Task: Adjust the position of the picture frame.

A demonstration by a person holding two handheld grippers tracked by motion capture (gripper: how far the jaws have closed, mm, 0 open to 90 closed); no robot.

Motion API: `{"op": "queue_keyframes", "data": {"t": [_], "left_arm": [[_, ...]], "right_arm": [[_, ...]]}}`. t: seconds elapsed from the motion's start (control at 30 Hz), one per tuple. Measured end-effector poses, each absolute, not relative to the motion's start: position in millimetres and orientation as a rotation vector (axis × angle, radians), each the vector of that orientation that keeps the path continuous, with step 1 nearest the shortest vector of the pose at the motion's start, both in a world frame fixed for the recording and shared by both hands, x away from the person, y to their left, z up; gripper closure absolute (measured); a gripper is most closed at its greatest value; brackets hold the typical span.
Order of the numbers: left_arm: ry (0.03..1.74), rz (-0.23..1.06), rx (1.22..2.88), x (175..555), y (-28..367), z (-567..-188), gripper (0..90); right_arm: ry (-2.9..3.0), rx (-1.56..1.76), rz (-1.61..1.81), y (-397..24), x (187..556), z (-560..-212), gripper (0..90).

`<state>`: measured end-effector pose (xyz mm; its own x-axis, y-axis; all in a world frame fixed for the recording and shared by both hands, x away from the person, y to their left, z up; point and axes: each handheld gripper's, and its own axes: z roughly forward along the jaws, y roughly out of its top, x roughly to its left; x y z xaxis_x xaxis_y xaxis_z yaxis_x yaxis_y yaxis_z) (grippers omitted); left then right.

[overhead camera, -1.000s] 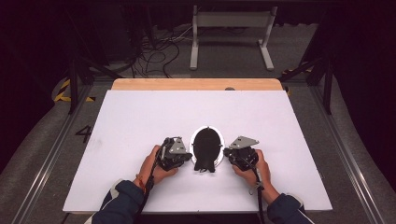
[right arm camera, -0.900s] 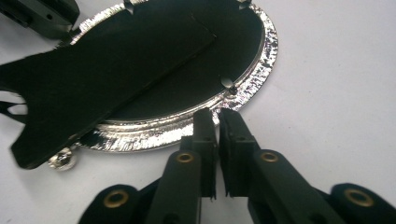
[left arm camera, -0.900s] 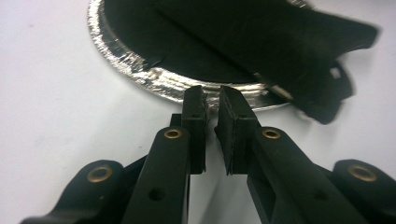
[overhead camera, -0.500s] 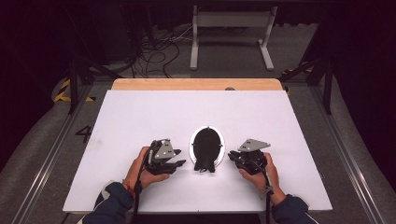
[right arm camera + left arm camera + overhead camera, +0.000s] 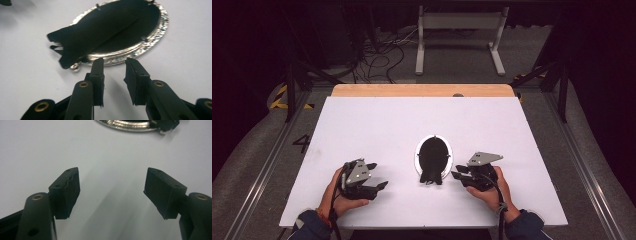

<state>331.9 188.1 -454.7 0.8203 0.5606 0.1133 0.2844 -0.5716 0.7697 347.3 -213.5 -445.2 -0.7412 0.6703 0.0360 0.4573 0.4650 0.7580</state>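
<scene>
While both of my hands rest low on the white table (image 5: 377, 125), an oval silver-rimmed frame (image 5: 433, 157) lies face down at the centre of the high view, its black backing uppermost and a black stand flap sticking out past its lower rim. My left gripper (image 5: 373, 177) sits at the lower left of that view, well apart from the frame, held in my left hand (image 5: 338, 192); its jaws stand wide open with nothing but bare table between them. In the left gripper view, the gripper (image 5: 111, 191) points toward a sliver of the frame's shiny rim (image 5: 130, 125) at the top edge. My right gripper (image 5: 458, 175), at the lower right of centre in my right hand (image 5: 492, 192), is just beside the frame. In the right gripper view its jaws (image 5: 114, 75) are narrowly parted, empty, with their tips close against the frame's near rim (image 5: 120, 56); whether they touch it I cannot tell.
</scene>
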Motion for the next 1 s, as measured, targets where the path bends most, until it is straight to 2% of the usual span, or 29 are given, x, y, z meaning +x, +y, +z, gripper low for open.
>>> {"op": "queue_keyframes", "data": {"t": [0.17, 0.5, 0.77, 1.0], "left_arm": [[0.686, 0.458, 2.184, 323.4, 210.0, -458.2, 26.2], [0.776, 0.466, 2.142, 305.7, 240.6, -461.2, 23.6], [0.773, 0.450, 2.139, 303.7, 240.2, -463.0, 23.2], [0.768, 0.443, 2.157, 305.4, 238.3, -464.9, 22.8]], "right_arm": [[2.494, 0.925, 1.128, -207.3, 343.7, -446.7, 70.0], [2.545, 0.890, 1.113, -196.5, 335.4, -447.1, 64.2], [2.573, 0.839, 1.119, -184.8, 328.9, -448.2, 61.2], [2.576, 0.855, 1.081, -174.2, 328.6, -453.9, 54.3]]}}
